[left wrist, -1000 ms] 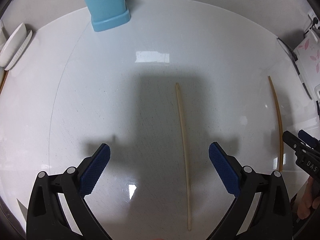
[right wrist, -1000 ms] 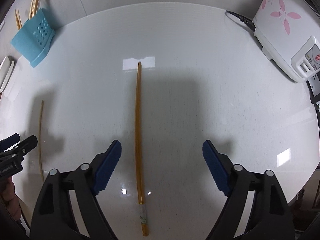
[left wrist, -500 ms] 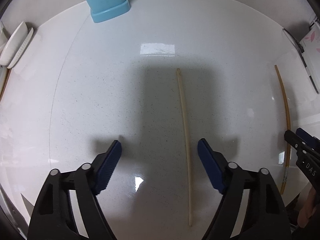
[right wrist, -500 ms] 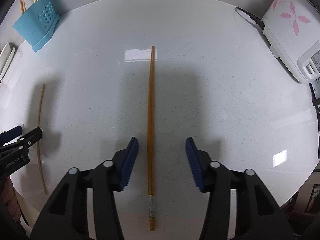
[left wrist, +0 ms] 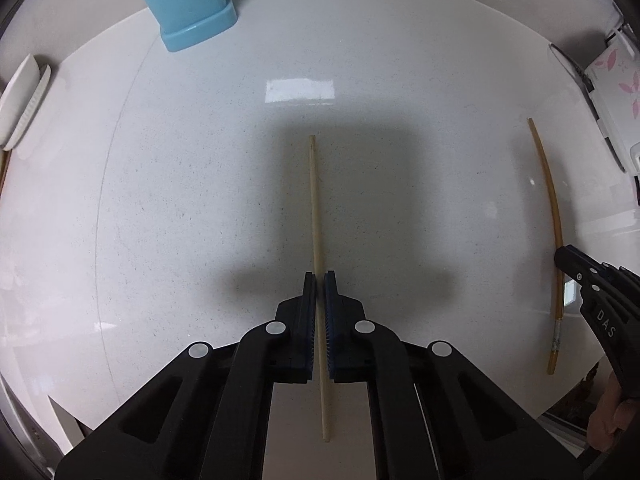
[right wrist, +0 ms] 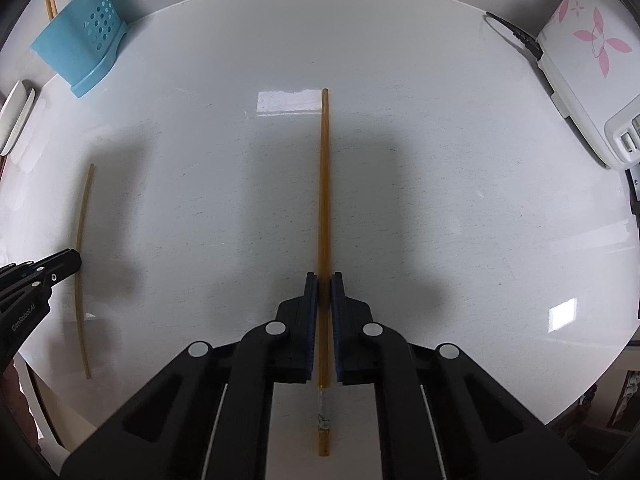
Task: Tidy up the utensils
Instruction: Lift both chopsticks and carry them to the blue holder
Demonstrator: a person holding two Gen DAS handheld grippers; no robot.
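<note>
My left gripper [left wrist: 319, 280] is shut on a pale wooden chopstick [left wrist: 315, 204] that lies lengthwise on the white table. My right gripper [right wrist: 324, 282] is shut on an amber chopstick [right wrist: 323, 184], also lying lengthwise. The amber chopstick shows at the right of the left wrist view [left wrist: 552, 216], with the right gripper [left wrist: 568, 258] on it. The pale chopstick shows at the left of the right wrist view [right wrist: 82, 256], with the left gripper [right wrist: 68, 264] on it. A light blue utensil holder [right wrist: 82, 54] with several chopsticks in it stands at the far left.
The blue holder's base [left wrist: 192, 4] is at the far edge of the left wrist view. A white dish [left wrist: 20, 100] lies at the far left. A white appliance with pink flowers [right wrist: 584, 64] and its black cord [right wrist: 512, 32] stand at the far right.
Both grippers have closed from wide open onto their chopsticks: the left on the pale one, the right on the amber one. Both also moved forward a little along the sticks.
</note>
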